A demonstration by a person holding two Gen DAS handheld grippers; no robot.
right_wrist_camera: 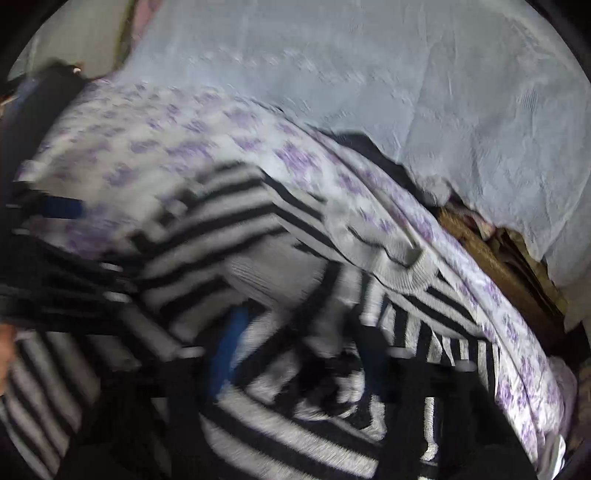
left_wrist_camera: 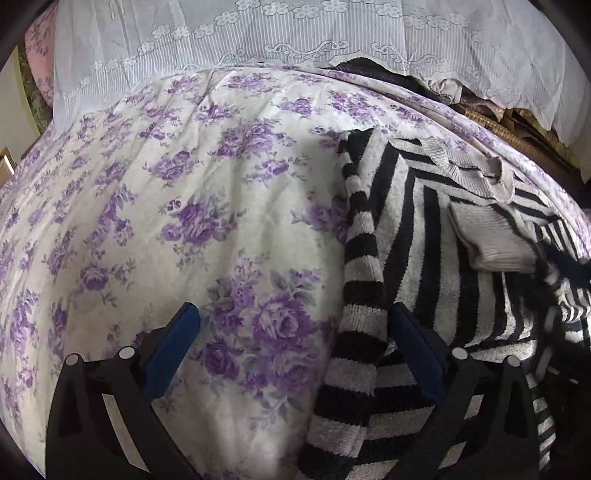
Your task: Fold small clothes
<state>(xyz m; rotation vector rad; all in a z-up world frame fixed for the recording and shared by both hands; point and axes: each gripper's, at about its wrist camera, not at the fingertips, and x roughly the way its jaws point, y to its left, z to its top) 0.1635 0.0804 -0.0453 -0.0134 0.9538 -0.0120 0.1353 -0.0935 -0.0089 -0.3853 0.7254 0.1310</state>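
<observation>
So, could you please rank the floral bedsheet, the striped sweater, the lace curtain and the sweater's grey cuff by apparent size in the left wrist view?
Largest to smallest as they look:
1. floral bedsheet
2. striped sweater and lace curtain: too alike to rank, since the sweater lies nearer the camera
3. grey cuff

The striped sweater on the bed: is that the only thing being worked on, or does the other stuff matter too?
Part of the job:
striped sweater
left hand-held gripper, open
right hand-held gripper, blurred, seemingly in the knit

Just there:
floral bedsheet
lace curtain
woven basket
</observation>
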